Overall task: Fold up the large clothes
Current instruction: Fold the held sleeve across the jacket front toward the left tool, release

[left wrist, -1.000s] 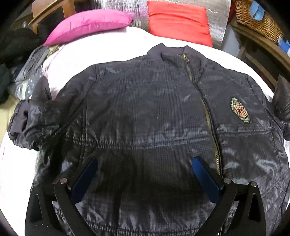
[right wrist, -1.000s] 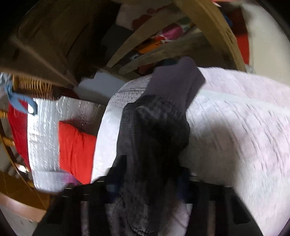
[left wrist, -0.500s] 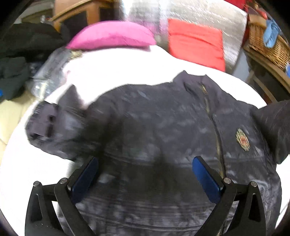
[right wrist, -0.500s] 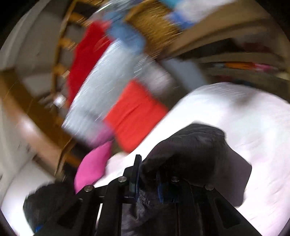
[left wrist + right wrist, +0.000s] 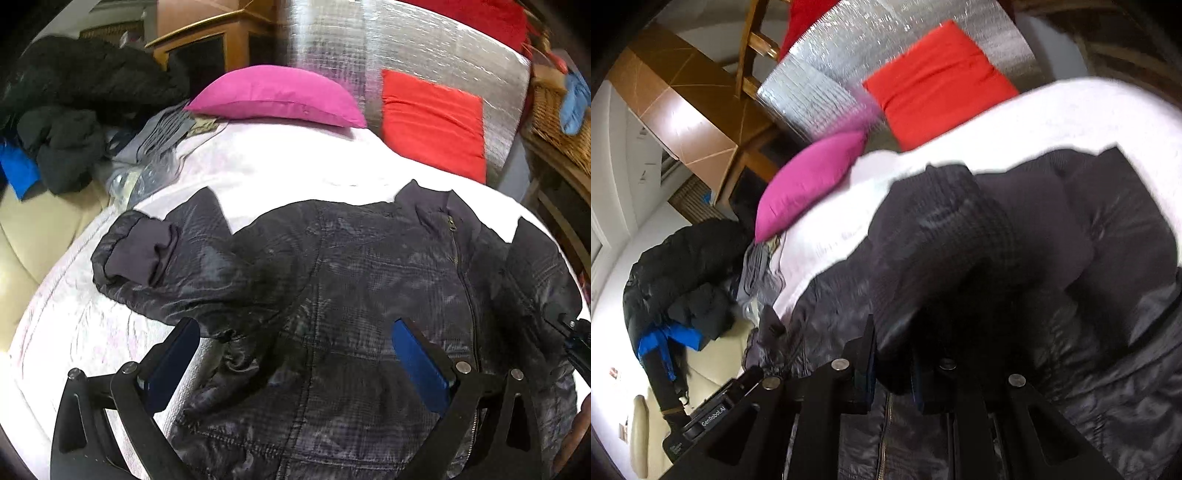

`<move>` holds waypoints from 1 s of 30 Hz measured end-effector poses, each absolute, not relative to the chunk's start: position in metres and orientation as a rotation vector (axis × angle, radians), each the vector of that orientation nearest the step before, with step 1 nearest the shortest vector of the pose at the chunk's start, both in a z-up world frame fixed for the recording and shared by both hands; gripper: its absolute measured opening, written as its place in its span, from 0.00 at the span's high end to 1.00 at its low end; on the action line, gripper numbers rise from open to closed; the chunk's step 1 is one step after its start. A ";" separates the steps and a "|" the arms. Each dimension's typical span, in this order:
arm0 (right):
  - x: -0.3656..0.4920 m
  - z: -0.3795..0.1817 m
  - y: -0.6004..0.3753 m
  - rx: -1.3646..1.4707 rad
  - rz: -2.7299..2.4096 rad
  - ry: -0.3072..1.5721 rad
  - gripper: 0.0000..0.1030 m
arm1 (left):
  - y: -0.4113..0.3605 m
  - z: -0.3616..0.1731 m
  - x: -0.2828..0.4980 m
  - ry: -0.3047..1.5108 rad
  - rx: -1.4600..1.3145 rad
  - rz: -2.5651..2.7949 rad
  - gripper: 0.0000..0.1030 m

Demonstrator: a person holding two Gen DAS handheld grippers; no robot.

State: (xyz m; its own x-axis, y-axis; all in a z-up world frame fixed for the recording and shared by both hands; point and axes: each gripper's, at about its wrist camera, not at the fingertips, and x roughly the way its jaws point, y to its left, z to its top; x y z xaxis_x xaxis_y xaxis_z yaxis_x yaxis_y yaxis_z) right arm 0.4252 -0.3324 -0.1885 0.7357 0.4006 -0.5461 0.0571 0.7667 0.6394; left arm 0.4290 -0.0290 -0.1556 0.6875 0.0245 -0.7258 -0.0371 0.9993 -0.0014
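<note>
Jacket (image 5: 354, 295) lies front-up on the white bed (image 5: 288, 166), zipped, collar toward the pink pillow (image 5: 277, 96) and red cushion (image 5: 432, 118). Bare bed shows beyond the collar and along its left side; one sleeve (image 5: 155, 262) is bent across that side, cuff up. Left tongs (image 5: 295, 354) hang spread above the lower front, nothing between them. Only the right wrist view shows the right tongs (image 5: 892, 365) pinching the other sleeve (image 5: 960, 236), lifted over the jacket's front.
</note>
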 end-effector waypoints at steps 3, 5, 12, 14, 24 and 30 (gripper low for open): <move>0.426 -0.197 -0.336 0.736 0.222 0.761 0.83 | -0.045 -0.158 0.427 0.807 0.037 0.014 0.00; 0.420 -0.199 -0.345 0.774 0.231 0.783 0.82 | -0.055 -0.160 0.426 0.801 0.065 0.004 0.00; 0.383 -0.190 -0.379 1.015 0.297 0.736 0.16 | -0.082 -0.153 0.418 0.767 0.098 -0.098 0.00; 0.364 -0.184 -0.399 1.104 0.282 0.642 0.16 | -0.092 -0.152 0.415 0.765 0.108 -0.137 0.00; 0.358 -0.217 -0.477 1.408 0.086 0.602 0.51 | -0.164 -0.116 0.403 0.691 0.163 -0.256 0.00; 0.367 -0.244 -0.493 1.492 -0.009 0.719 0.53 | -0.250 -0.116 0.431 0.772 0.323 -0.248 0.00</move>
State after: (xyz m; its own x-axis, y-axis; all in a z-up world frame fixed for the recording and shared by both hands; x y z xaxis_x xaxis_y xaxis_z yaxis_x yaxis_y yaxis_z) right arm 0.3668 -0.4930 -0.2437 0.7956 0.4187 -0.4379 0.4297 0.1196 0.8950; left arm 0.4313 -0.2501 -0.1155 0.6916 -0.1008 -0.7152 0.3348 0.9222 0.1937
